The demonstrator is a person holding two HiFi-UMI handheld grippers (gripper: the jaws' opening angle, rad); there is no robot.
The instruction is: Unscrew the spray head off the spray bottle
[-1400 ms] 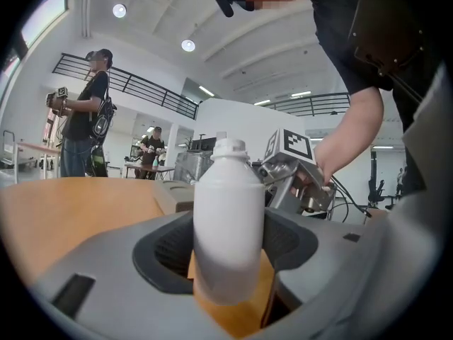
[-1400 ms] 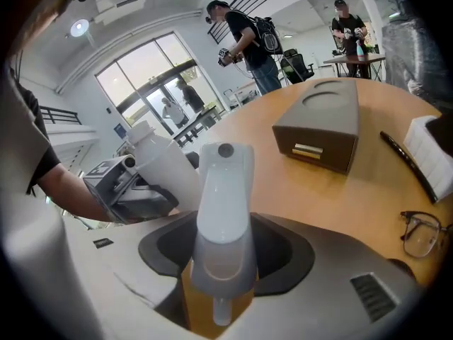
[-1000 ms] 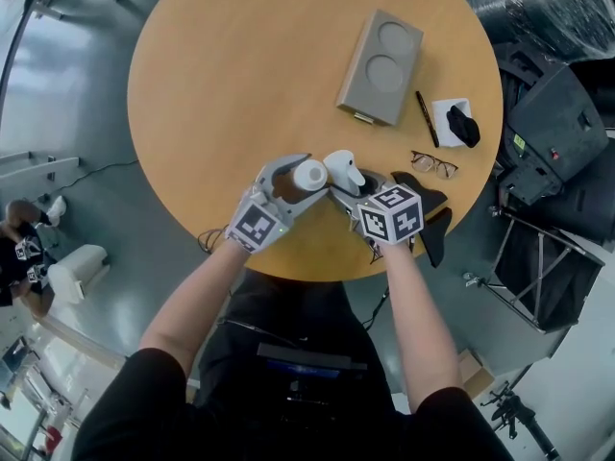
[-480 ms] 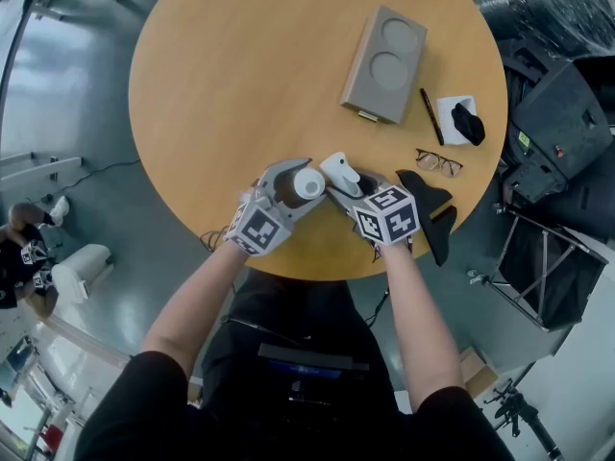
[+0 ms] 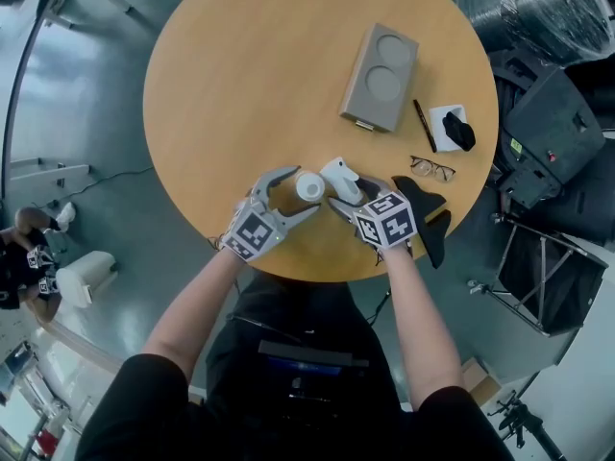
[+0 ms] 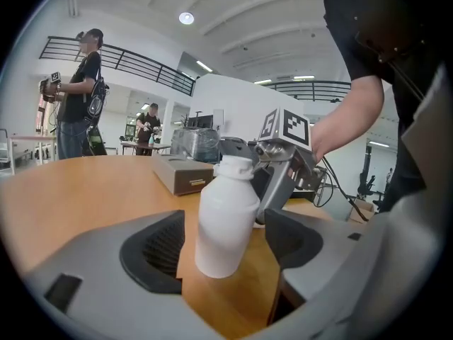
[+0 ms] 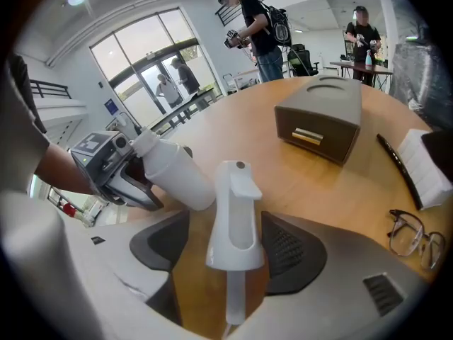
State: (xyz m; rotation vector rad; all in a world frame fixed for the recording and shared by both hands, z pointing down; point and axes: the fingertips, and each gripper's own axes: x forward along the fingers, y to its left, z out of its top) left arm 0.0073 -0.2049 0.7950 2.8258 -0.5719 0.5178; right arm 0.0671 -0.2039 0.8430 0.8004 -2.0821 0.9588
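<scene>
A white spray bottle [image 5: 309,185] with a bare neck sits tilted between the pads of my left gripper [image 5: 306,190], near the round table's front edge. In the left gripper view the bottle [image 6: 226,218] has a gap on each side; these jaws have just been opening. The white spray head [image 5: 340,173], off the bottle, is at my right gripper [image 5: 344,188]. In the right gripper view the spray head [image 7: 237,211], its dip tube hanging down, stands between the wide pads of my right gripper [image 7: 226,250], whose jaws have just been opening too. The bottle [image 7: 173,172] lies just beyond.
On the wooden table [image 5: 240,75], a grey box [image 5: 381,77] lies at the back right, beside a pen [image 5: 424,125], glasses [image 5: 431,169] and a white pad with a black item [image 5: 452,128]. A black object [image 5: 428,209] sticks out over the right front edge. People stand in the hall.
Both grippers' jaws have widened. My left gripper has drawn back to the left, leaving the bottle loose between its fingers. The spray head stays by my right gripper.
</scene>
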